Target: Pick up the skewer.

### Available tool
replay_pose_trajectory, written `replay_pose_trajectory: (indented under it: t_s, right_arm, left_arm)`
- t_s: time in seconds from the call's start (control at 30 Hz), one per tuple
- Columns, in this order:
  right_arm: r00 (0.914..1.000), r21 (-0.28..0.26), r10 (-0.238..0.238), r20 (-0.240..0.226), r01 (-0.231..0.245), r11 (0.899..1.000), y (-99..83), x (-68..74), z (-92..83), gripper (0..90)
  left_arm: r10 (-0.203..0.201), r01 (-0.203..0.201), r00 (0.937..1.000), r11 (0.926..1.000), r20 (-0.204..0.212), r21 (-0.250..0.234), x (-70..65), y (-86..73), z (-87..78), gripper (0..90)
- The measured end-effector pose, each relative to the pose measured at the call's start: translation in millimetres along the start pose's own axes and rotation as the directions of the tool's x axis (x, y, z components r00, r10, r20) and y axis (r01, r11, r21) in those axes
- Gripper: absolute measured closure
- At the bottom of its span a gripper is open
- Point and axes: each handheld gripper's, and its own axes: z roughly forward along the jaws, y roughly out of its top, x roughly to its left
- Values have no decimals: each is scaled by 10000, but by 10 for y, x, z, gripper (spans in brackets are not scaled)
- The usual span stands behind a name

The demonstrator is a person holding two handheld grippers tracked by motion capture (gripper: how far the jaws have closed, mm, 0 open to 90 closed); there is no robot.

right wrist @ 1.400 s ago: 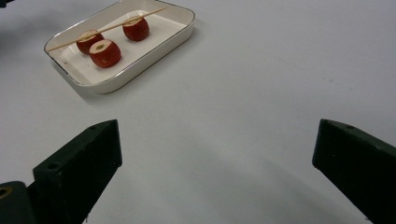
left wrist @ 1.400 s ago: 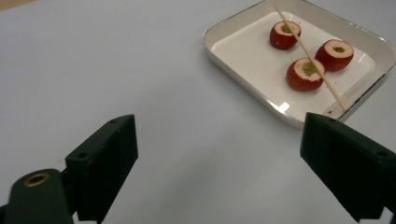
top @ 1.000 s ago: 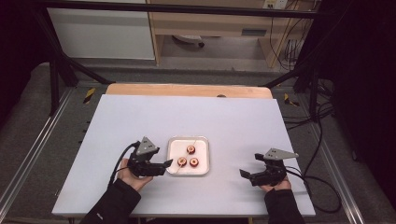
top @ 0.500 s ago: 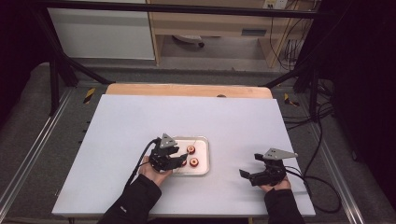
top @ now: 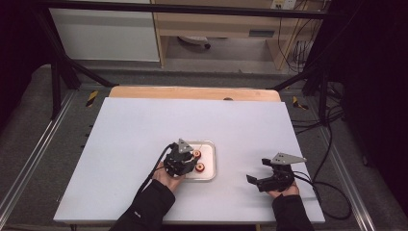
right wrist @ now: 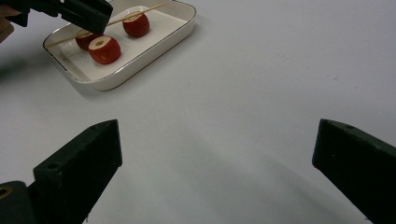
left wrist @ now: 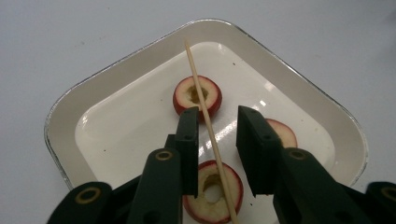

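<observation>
Left gripper [left wrist: 215, 140] now sits low over the white tray [left wrist: 65, 116], jaws straddling a thin wooden skewer [left wrist: 205, 112] that lies across the cored red fruit pieces. The jaws have just been closing, but a gap shows on each side of the stick: pads not yet pressing, so nothing is gripped. A second ago this gripper stood at the tray's left edge in the high view; it has since come in over the tray [top: 210, 174], so a pick of the skewer looks imminent. One fruit ring [left wrist: 197, 95] lies beyond the jaws, another [left wrist: 212, 191] beneath them, a third [left wrist: 282, 133] partly behind the right-hand jaw. Left hand [top: 168, 177] reaches in from below, gripper tilted downward. Right gripper [top: 267, 174] rests well apart on the table [top: 134, 125], jaws spread wide, empty.
</observation>
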Motion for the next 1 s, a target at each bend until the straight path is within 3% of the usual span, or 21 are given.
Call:
replay_pose_trajectory:
  t_s: [0.5, 0.73, 1.0]
  right_arm:
    - [10000, 55, -38, -23, 38, 10000, 1, -3, 4, 21]
    - [10000, 37, -50, -15, 50, 10000, 1, -2, 3, 22]
    - [9998, 2, -184, 79, 184, 9998, 16, 14, -11, 23]
  left_arm:
    - [-79, 80, 10000, 9997, -55, 229, -9, -6, 36, 869]
    - [-110, 111, 9999, 9998, -63, 146, -10, -7, 21, 875]
    - [199, -198, 9997, 9998, 155, -51, -15, -1, -72, 878]
